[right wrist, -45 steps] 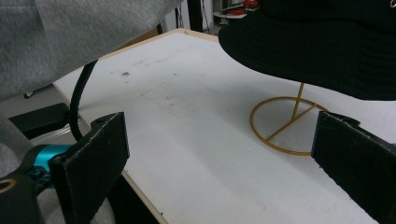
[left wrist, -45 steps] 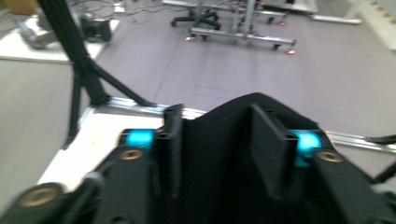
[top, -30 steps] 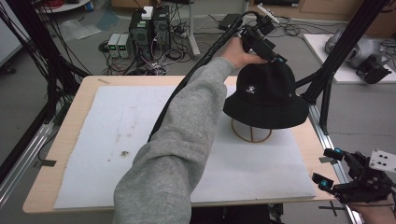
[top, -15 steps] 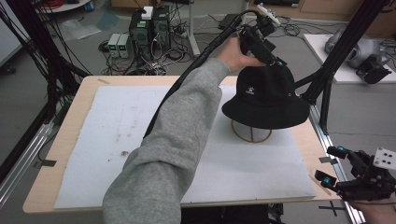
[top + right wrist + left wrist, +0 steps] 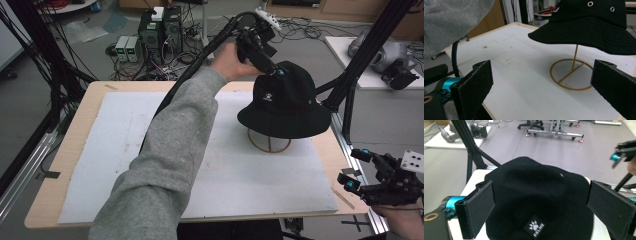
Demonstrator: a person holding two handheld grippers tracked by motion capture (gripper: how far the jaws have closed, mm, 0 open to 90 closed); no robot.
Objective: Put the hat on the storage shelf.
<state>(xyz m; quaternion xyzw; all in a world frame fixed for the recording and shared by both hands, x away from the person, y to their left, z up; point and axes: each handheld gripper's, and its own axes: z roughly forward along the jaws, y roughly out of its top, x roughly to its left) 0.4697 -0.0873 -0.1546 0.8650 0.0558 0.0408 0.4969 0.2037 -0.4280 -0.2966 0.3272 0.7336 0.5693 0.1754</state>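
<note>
A black bucket hat [image 5: 285, 102] with a white paw label sits on a gold wire stand [image 5: 270, 145] at the table's right side. My left gripper [image 5: 274, 69] reaches over from the back and hovers at the hat's crown [image 5: 541, 182]. It is open, and its black pads [image 5: 477, 207] stand wide on either side of the crown without pressing it. My right gripper [image 5: 356, 171] is open beyond the table's right front corner and holds nothing. In its own view the hat [image 5: 589, 25] and the stand's ring [image 5: 571, 73] lie ahead of my right gripper [image 5: 541, 75].
A white mat [image 5: 125, 150] covers the wooden table [image 5: 75, 135]. A grey-sleeved forearm [image 5: 170, 145] crosses the table's middle. Black frame poles [image 5: 360, 55] rise at the right, close to the hat. Computers and cables [image 5: 160, 30] lie on the floor behind.
The left gripper has dipped slightly toward the hat's crown. The right gripper has drifted a little up and inward by the table's corner. The hat stays on its stand.
</note>
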